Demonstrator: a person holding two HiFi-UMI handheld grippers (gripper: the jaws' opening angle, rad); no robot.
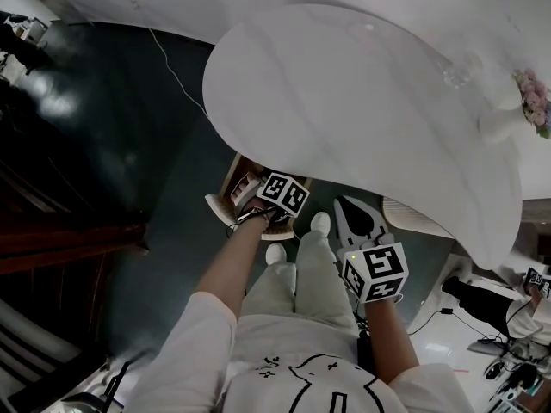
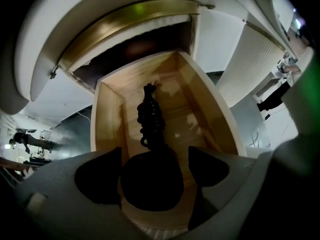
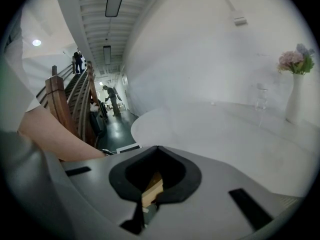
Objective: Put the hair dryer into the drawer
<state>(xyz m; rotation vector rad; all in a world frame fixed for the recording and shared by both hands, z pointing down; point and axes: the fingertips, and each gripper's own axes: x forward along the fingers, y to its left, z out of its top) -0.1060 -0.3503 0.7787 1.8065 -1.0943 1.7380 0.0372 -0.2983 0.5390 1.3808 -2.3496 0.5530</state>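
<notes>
pointing steeply down, the left tool [image 2: 154, 170] is held over the open drawer [image 2: 107, 114], jaws wide around the hair dryer [image 2: 150, 186] lying inside. its coiled cord [image 2: 150, 116] is stretched lengthwise toward the drawer's back. the right tool [image 3: 156, 176] is closed, empty.

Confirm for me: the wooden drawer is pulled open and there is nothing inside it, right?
Not quite. The drawer is pulled open, but it isn't empty: the black hair dryer and its coiled cord are inside it, as the left gripper view shows.
</notes>
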